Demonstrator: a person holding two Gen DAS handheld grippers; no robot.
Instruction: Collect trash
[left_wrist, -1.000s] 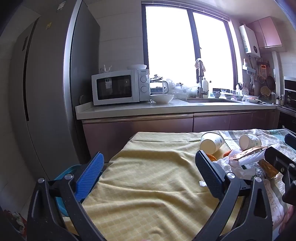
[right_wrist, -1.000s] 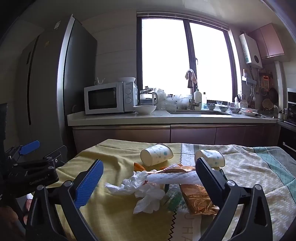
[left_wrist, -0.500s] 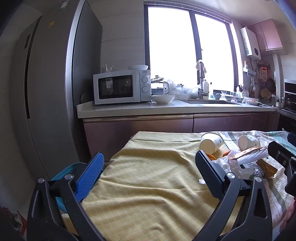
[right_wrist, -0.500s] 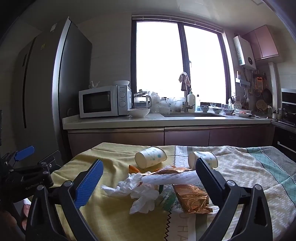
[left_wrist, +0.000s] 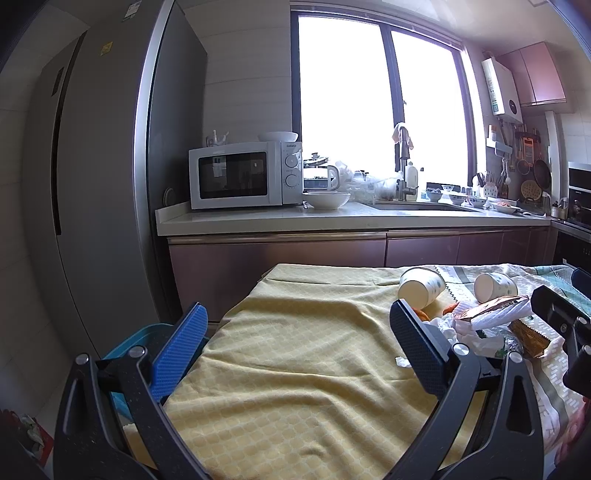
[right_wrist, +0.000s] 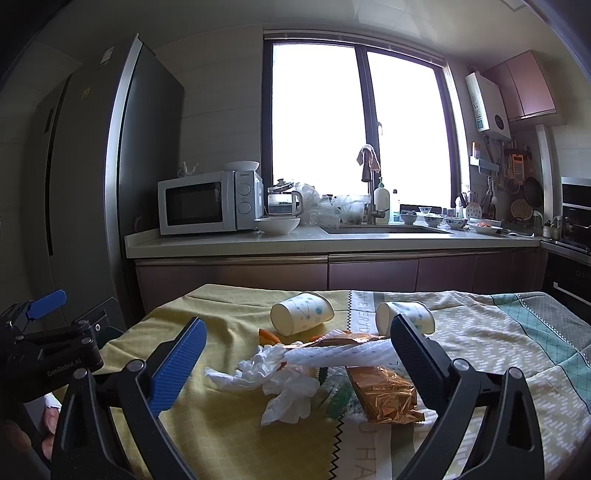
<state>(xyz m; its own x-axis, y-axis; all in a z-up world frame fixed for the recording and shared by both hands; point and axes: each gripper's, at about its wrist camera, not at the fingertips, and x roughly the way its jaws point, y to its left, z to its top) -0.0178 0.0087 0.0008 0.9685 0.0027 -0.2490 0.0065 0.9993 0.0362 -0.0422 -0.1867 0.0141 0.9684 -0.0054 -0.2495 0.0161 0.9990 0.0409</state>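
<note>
While both grippers hover with fingers spread, I note crumpled white tissue, a gold foil wrapper and two tipped paper cups on the cloth-covered tabletop.

Two paper cups lie tipped on the cloth beside one crumpled white tissue, one gold foil wrapper and one white patterned wrapper

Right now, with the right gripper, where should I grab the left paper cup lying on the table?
Take the left paper cup across its side wall near the middle, descending from above. It lies tipped, its mouth facing the camera; the open right gripper would probably crush it at the rim.
</note>
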